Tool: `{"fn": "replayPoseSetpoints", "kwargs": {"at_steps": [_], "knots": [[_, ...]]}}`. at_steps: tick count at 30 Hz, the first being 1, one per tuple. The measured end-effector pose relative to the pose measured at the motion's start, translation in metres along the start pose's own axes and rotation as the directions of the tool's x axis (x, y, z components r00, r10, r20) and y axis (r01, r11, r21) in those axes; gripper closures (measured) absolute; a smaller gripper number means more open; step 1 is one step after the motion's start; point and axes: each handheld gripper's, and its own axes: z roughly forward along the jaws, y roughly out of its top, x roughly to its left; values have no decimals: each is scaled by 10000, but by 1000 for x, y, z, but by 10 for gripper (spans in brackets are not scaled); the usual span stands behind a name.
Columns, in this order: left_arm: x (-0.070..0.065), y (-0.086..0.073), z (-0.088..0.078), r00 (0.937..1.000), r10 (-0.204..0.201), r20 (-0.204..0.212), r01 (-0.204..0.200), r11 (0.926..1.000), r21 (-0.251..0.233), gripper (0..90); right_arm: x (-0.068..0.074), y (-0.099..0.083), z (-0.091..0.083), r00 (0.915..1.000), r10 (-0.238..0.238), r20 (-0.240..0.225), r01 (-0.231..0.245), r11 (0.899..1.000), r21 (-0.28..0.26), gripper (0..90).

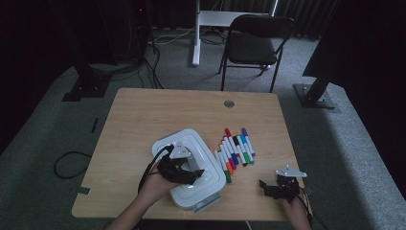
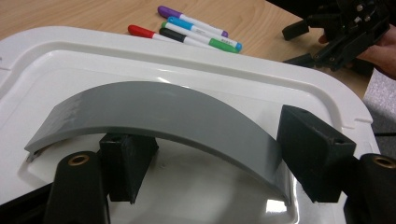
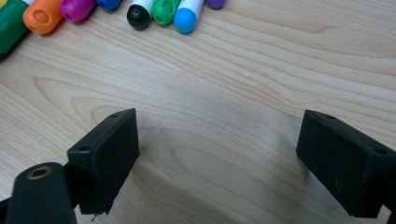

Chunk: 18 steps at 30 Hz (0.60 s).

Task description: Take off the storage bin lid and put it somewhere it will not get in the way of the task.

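Black folding chair (image 1: 256,45) far behind wooden table (image 1: 143,115). White desk leg (image 1: 196,33) beside it. Black cable (image 1: 67,163) on grey carpet.

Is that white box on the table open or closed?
Closed. The white lid sits flat on the box, and its grey handle arches up between the left gripper's jaws, which are not clamped on it.

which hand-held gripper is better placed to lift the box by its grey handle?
Left. The left hand-held gripper already straddles the grey handle on the white box; pads not visibly pressing yet. The right hand-held gripper sits open over bare table, past the markers.
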Motion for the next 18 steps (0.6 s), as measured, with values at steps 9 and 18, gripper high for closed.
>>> {"fn": "replayPoseSetpoints", "kwargs": {"at_steps": [9,18], "knots": [[-5,-3,1,9995,106,292,-95,9993,-362,478,1,0,0,10000,55,31,-55,10000,13,127],[-3,-9,-2,9966,-213,802,259,9980,-568,606,1,0,0,10000,51,41,-51,10000,25,127]]}}
